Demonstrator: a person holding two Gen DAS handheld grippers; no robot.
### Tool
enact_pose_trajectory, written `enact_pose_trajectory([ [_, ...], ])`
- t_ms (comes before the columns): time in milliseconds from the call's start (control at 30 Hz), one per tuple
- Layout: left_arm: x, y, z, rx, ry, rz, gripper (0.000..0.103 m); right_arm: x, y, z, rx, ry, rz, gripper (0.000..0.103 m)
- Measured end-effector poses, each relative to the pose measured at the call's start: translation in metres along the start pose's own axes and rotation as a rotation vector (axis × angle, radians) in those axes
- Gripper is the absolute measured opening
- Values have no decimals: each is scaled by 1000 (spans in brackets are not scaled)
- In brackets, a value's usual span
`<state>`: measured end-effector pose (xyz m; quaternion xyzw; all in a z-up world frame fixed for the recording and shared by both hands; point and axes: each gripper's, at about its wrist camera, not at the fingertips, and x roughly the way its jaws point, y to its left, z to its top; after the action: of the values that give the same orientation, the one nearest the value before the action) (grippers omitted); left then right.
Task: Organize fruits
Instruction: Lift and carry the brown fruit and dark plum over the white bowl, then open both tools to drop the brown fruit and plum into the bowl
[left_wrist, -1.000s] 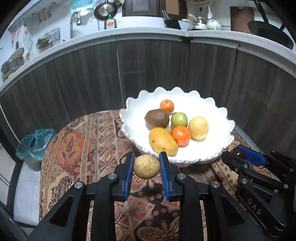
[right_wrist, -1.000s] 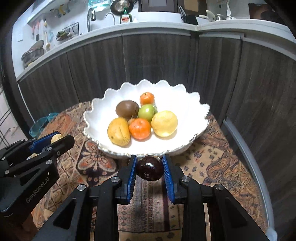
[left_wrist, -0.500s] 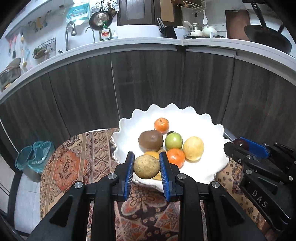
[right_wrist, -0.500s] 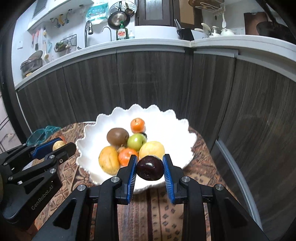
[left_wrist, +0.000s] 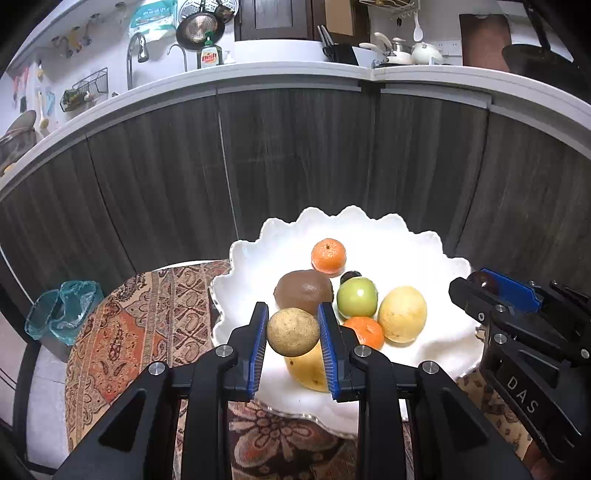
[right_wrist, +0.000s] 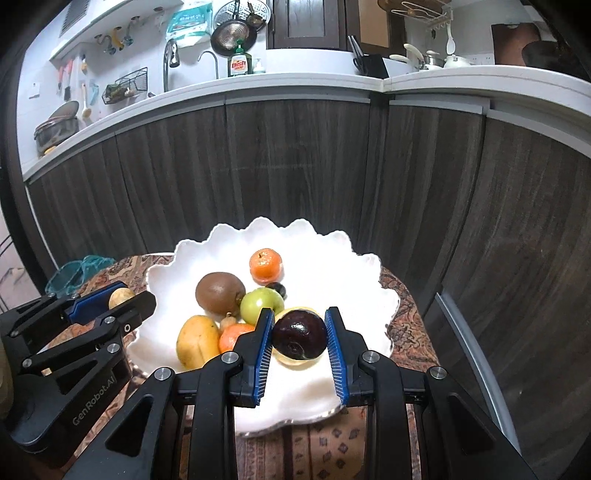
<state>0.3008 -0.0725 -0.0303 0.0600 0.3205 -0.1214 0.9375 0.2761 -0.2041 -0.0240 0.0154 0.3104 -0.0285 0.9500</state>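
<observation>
Spanning the background of both views, dark wood-grain cabinets (left_wrist: 295, 155) carry a white counter (right_wrist: 295, 86). Below, a patterned tablecloth (left_wrist: 122, 332) covers the table; on it stands a white scalloped bowl (left_wrist: 369, 229) holding two oranges, a brown fruit (left_wrist: 303, 291), a green apple (left_wrist: 357, 297), a pale yellow fruit (left_wrist: 402, 313) and a mango (right_wrist: 197, 341).

The left gripper (left_wrist: 292, 332) is clenched on a tan speckled fruit (left_wrist: 293, 331), held above the bowl's near rim. The right gripper (right_wrist: 300, 334) grips a dark purple plum (right_wrist: 300, 334), likewise over the bowl.

The right view shows the mango whole; the left view hides most of it behind the tan fruit. Each view catches the other gripper side-on at the frame edge.

Legible writing: "Dish" on a green bottle (right_wrist: 239, 63) by the tap, "GenRobot.AI" on the left gripper's body, "DAS" on the right gripper's body.

A small dark item behind the apple cannot be identified. The teal bin (left_wrist: 62, 310) beside the table is partly cut off.
</observation>
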Motion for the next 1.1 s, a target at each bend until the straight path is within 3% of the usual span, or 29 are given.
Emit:
enact_pose_trajectory([
  [567,23,1,-8,5,39,0,29,34,-2,-10,17,60,36,29],
  [633,23,1,-8,4,39,3,33,34,-2,-10,20,60,37,30],
  [767,20,1,-9,-1,27,16,52,32,-5,-9,28,49,33,30],
  [833,18,1,-8,1,20,34,59,30,-5,-9,29,42,28,40],
  [900,17,1,-8,8,13,50,60,27,-7,-8,39,26,11,69],
  [1033,12,2,-6,5,3,80,71,17,-9,-7,41,-12,-29,81],
  [1100,8,4,-5,-3,-4,107,81,15,-11,-5,46,-20,-52,87],
])
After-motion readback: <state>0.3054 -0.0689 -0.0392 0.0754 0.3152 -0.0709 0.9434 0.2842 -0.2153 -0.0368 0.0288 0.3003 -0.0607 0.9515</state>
